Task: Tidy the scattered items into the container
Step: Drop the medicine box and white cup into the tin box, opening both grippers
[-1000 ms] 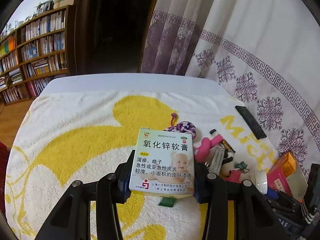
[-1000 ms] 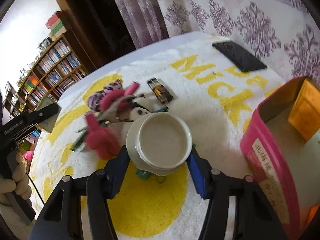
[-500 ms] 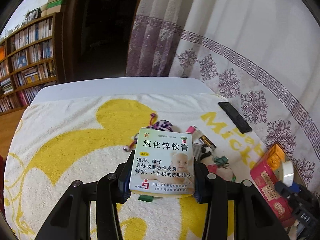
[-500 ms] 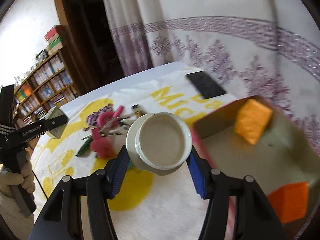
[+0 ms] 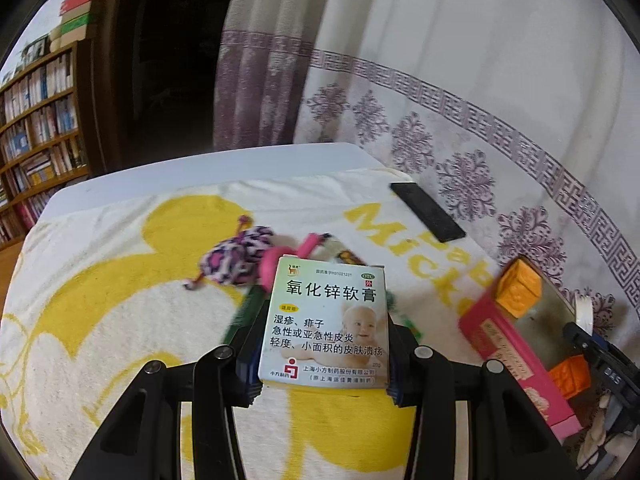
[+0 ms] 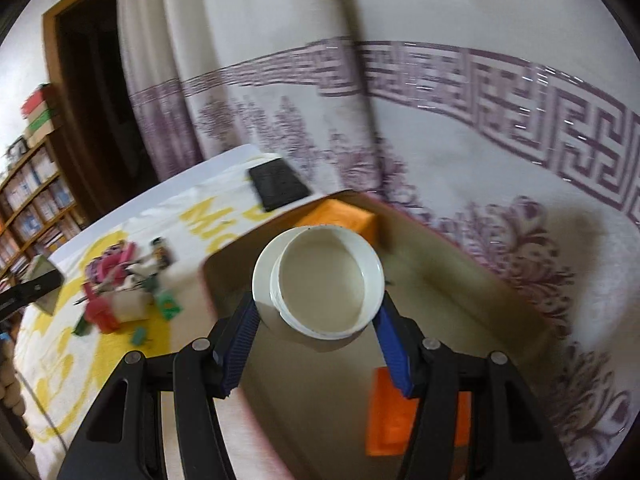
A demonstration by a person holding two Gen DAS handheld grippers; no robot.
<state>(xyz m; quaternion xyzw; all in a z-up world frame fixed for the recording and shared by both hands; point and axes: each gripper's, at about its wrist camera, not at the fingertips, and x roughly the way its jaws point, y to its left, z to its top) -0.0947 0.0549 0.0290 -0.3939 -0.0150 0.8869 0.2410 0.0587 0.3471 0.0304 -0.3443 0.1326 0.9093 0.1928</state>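
My left gripper (image 5: 323, 346) is shut on a pale ointment box (image 5: 326, 320) with a baby's picture, held above the towel. My right gripper (image 6: 316, 314) is shut on a round white jar (image 6: 320, 280), which hangs over the open pink box (image 6: 440, 300). That pink box (image 5: 508, 356) sits at the towel's right edge with two orange blocks (image 6: 340, 216) (image 6: 392, 420) inside. A knitted pink-and-purple toy (image 5: 236, 258) and a heap of small items (image 6: 116, 292) lie on the towel.
A white towel with yellow print (image 5: 100, 300) covers the table. A flat black slab (image 5: 426, 212) lies near its far right corner. A patterned curtain (image 5: 440, 80) hangs close behind, and a bookshelf (image 5: 36, 120) stands at the far left.
My right gripper carried the white jar rightward and up, from above the towel to over the pink box. My left gripper moved right with the ointment box, bringing the pink box into view.
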